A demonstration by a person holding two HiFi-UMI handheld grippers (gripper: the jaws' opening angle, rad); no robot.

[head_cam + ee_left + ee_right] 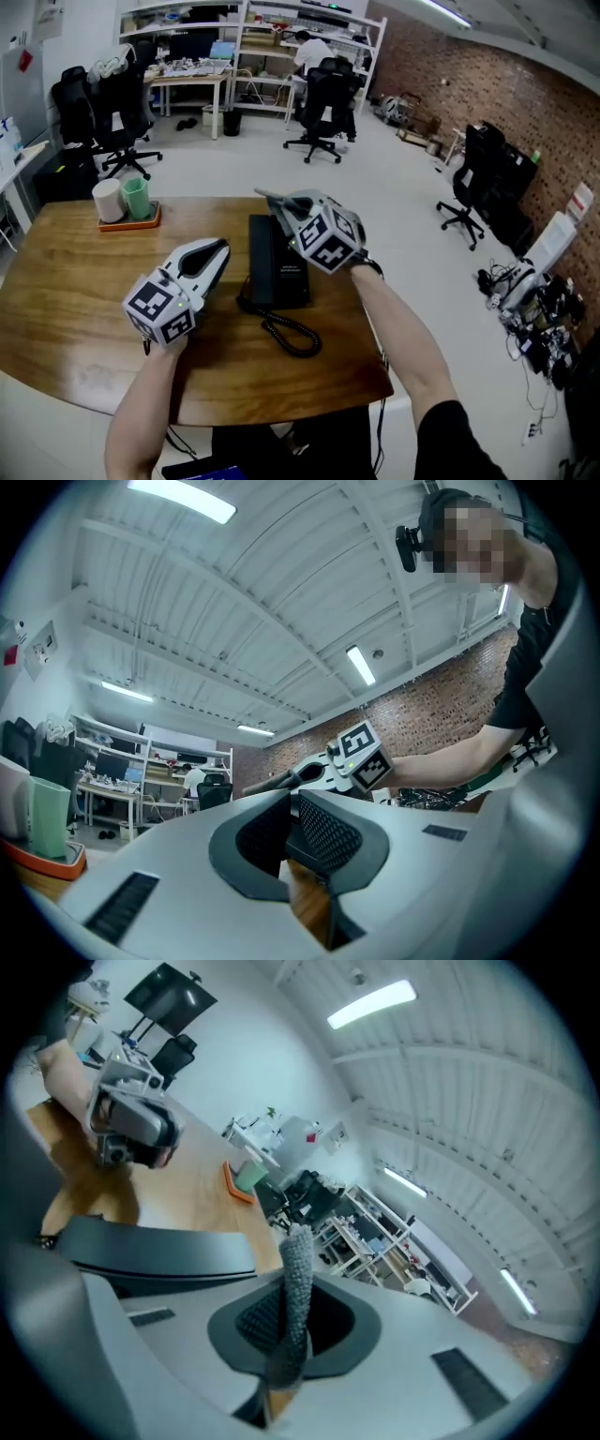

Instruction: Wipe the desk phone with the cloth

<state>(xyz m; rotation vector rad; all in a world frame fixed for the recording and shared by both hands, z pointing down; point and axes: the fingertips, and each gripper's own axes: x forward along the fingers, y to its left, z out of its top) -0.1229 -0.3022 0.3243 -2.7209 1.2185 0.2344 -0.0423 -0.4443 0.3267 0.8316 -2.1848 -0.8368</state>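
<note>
While the right tongs (275, 201) hover over the flat black phone (277, 267) mid-surface, clenched on a strip of grey knitted cloth (298, 1279), left tongs (212, 255) just beside the phone, mesh pads slightly apart, empty, glossy wooden surface (66, 291), coiled cord (289, 334) in front.

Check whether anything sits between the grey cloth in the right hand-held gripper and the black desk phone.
Nothing visible does. The right hand-held gripper, shut on the grey knitted cloth, is over the black desk phone at its far end. The left hand-held gripper is off to the phone's left, over the wooden table.
</note>
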